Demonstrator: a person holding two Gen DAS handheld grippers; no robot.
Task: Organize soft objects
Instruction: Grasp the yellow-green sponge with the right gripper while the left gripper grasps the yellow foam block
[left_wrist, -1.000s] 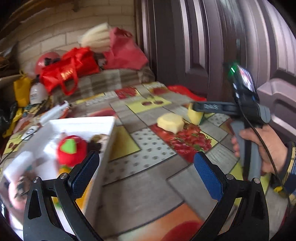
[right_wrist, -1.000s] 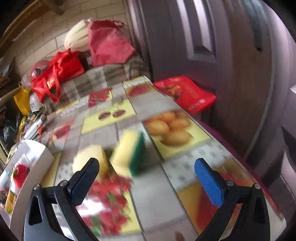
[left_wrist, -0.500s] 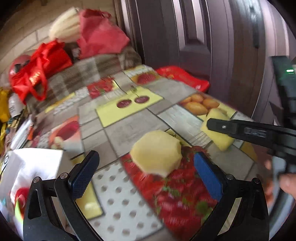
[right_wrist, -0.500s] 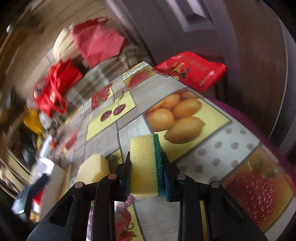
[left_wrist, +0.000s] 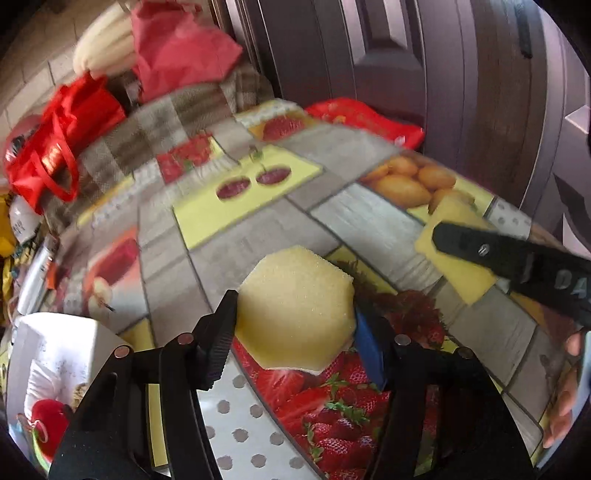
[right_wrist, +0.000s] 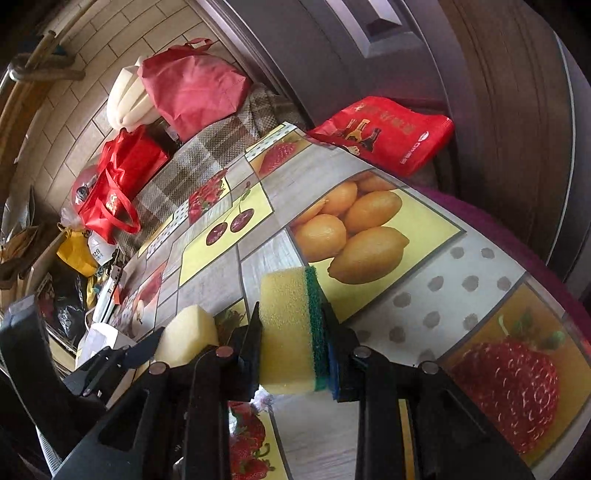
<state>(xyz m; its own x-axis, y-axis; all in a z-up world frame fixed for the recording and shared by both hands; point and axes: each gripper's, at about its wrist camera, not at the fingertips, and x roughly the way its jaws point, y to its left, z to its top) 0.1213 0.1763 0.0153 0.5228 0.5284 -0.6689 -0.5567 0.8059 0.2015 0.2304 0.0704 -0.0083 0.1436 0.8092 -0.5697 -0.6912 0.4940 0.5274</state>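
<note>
LEFT: left claw (left_wrist: 295, 332) is closing narrow around the round yellow sponge (left_wrist: 295, 306) lying on the table (left_wrist: 258, 229) | RIGHT: right claw (right_wrist: 295, 332) is clamping the green-backed sponge (right_wrist: 291, 328) | RISK: foam is compressing; an off-centre pinch could let either sponge squirt out | FAR: white box (left_wrist: 55, 354) is waiting at the left.

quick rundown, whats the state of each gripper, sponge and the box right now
left gripper: closing, fingers against the round sponge
round sponge: flat on the table, between the fingers
right gripper: shut on the scrub sponge
scrub sponge: on edge, gripped
white box: open, red toy inside
</note>
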